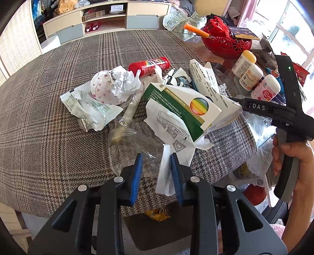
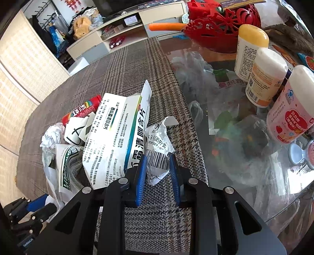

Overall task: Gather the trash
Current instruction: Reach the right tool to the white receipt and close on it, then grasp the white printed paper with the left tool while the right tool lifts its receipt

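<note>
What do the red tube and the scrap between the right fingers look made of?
Red tube: probably glossy plastic or coated card, judging by its sheen and printed wrap. Scrap: thin printed paper or film; it is crumpled, torn-edged and barcoded.

Plaid cloth (image 1: 49,98) over part of a glass table (image 2: 225,109). Red openwork basket (image 1: 225,42) at the far side, an orange tube (image 1: 196,30) lying across its rim. Three white bottles (image 2: 261,78) standing in a row on the glass, one yellow-capped, one with a pink label. Low cabinet (image 1: 106,17) with open shelves against the far wall; a plush toy (image 1: 65,6) on top.
</note>
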